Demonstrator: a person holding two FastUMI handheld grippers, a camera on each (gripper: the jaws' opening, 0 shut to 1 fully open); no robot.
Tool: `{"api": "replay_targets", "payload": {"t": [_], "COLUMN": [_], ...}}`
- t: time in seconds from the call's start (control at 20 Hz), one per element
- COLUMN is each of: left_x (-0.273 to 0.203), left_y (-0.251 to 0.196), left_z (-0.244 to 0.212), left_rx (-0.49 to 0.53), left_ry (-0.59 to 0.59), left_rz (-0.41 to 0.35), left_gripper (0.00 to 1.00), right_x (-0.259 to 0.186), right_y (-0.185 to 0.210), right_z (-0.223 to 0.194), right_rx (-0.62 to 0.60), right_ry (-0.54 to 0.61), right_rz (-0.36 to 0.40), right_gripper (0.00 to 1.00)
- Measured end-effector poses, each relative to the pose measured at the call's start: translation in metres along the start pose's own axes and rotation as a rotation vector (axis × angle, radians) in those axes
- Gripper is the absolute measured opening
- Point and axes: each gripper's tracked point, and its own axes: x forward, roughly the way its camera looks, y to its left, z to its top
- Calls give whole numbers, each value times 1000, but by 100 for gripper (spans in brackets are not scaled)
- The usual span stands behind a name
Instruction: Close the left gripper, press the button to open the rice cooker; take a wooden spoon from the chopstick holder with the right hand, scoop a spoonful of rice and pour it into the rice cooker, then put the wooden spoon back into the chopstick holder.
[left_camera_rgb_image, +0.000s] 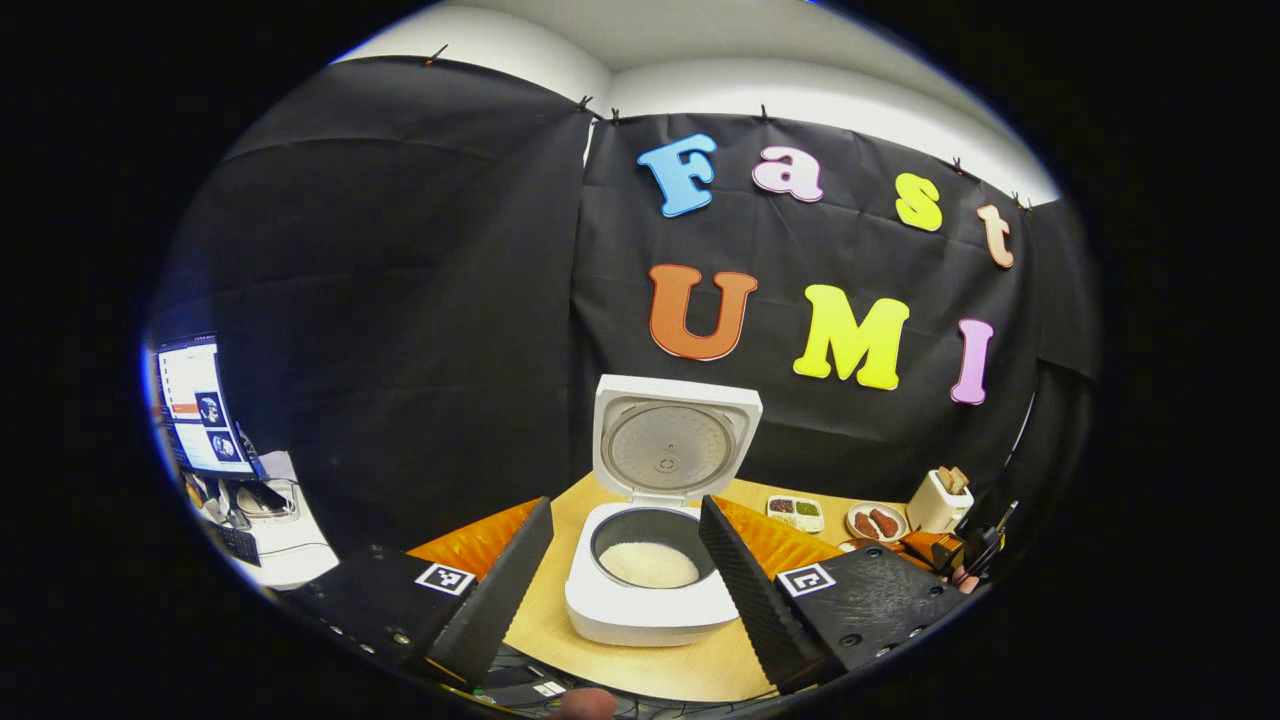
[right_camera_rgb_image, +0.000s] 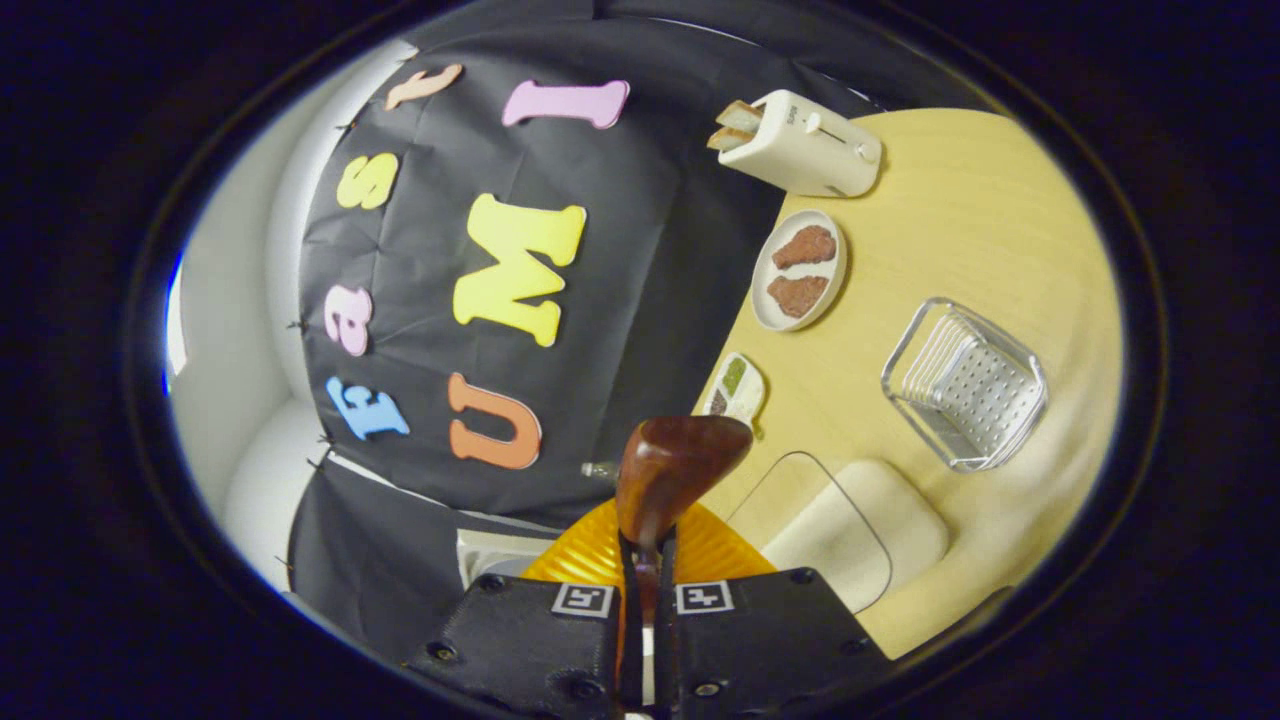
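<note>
Standing open on the pale wooden table (left_camera_rgb_image: 560, 620), the white square rice cooker (left_camera_rgb_image: 650, 600) has its lid (left_camera_rgb_image: 672, 438) tipped upright toward the black cloth wall, and white rice (left_camera_rgb_image: 648, 565) lies in its dark inner pot. In the left gripper view the left gripper (left_camera_rgb_image: 625, 570) frames the cooker from either side, its two fingers (left_camera_rgb_image: 497, 590) spread wide and touching nothing. An orange ribbed mat (left_camera_rgb_image: 480, 540) lies behind the cooker. Farther right on the table sit a small divided dish (left_camera_rgb_image: 796, 513), a round plate with two brown pieces of food (left_camera_rgb_image: 877, 522) and a white toaster holding bread slices (left_camera_rgb_image: 938, 500); a computer screen (left_camera_rgb_image: 200, 410) glows at far left. In the right gripper view the right gripper (right_camera_rgb_image: 648, 570) is pinching the handle of the dark brown wooden spoon (right_camera_rgb_image: 672, 470), both fingers pressed against it, the spoon's bowl raised ahead of them over the orange mat. That tilted view also shows a clear container of white rice (right_camera_rgb_image: 850, 530) and a metal perforated chopstick holder (right_camera_rgb_image: 965, 390) standing apart on the table, well apart from the spoon.
</note>
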Motion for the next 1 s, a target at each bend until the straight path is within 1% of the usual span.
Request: {"api": "replay_targets", "payload": {"t": [0.1, 0.2, 0.25, 0.35, 0.4, 0.45, 0.55, 0.6, 0.7, 0.85, 1.0], "left_x": [-1, -2, -6, -12, -15, -19, -24, -26, -33, -38, -40], "left_y": [2, 12, 16, 22, 27, 29, 31, 37, 47, 64, 79], "left_z": [4, 9, 12, 16, 17, 17, 12, 11, 25, 25, 16], "left_rx": [6, 31, 39, 45, 48, 54, 86, 107, 122, 101, 74], "left_ry": [-16, -41, -54, -81, -91, -103, -102, -103, -157, -173, -158], "left_rz": [0, 19, 22, 21, 20, 7, -44, -52, -63, -58, -35], "left_gripper": [95, 95, 94, 94, 94, 95, 94, 95, 94, 94, 94], "right_x": [5, 13, 19, 32, 40, 48, 61, 69, 85, 104, 120], "right_y": [13, 34, 48, 78, 92, 104, 124, 132, 145, 155, 154], "right_z": [-6, -21, -30, -53, -65, -79, -111, -128, -157, -191, -218], "right_rx": [-27, -64, -75, -107, -133, -165, -239, -280, -368, -528, -702], "right_ry": [7, 38, 56, 101, 122, 143, 191, 218, 252, 264, 261], "right_rz": [9, 22, 40, 73, 87, 95, 97, 97, 96, 68, 30], "right_gripper": [9, 9, 12, 7, 9, 9, 9, 9, 9, 9, 9]}}
